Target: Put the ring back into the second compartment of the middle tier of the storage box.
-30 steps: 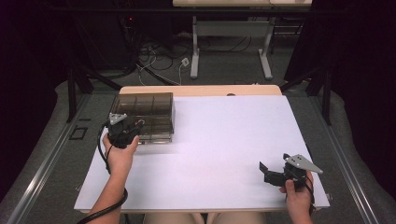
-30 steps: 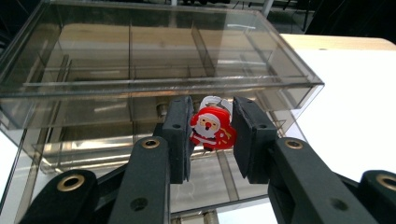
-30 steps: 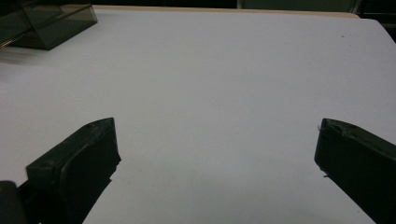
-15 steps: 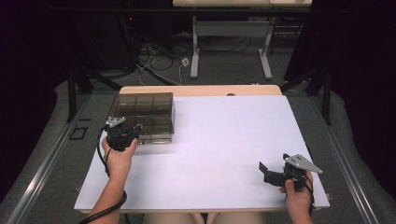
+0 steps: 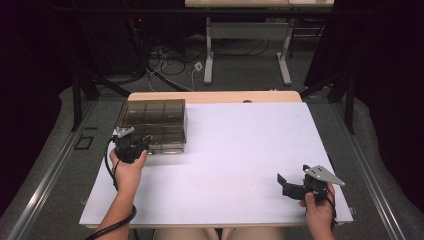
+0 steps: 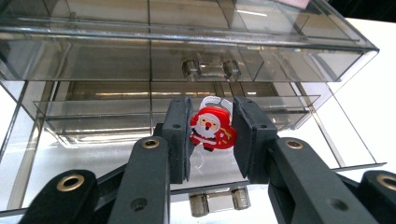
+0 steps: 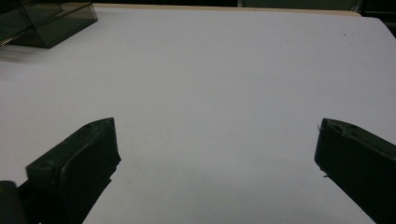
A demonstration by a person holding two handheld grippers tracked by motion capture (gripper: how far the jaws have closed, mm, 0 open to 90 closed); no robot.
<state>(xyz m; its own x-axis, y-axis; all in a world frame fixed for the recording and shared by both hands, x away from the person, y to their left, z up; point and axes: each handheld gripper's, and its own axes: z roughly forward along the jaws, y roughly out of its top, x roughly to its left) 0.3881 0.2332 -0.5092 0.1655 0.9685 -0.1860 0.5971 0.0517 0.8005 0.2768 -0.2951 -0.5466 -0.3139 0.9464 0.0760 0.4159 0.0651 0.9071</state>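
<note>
A smoky clear drawer box (image 5: 152, 122) stands at the table's far left. Its lower drawer (image 6: 93, 140) is pulled out toward me, and the upper drawer (image 6: 205, 70) is closed. My left gripper (image 5: 131, 145) is at the box's front. In the left gripper view it (image 6: 212, 109) is shut on a small red Santa figure (image 6: 212, 128) with a clear ring on it, held above the open drawer. My right gripper (image 5: 292, 187) rests near the front right edge. Its jaws stand wide open over bare table (image 7: 217, 140).
The white table top (image 5: 240, 150) spreads between the two grippers. A corner of the drawer box (image 7: 46, 23) shows far off in the right gripper view. Beyond the table are cables and desk legs (image 5: 207, 55) on the floor.
My left gripper has drifted a little toward the near edge at the box's front. The right gripper has stayed in place.
</note>
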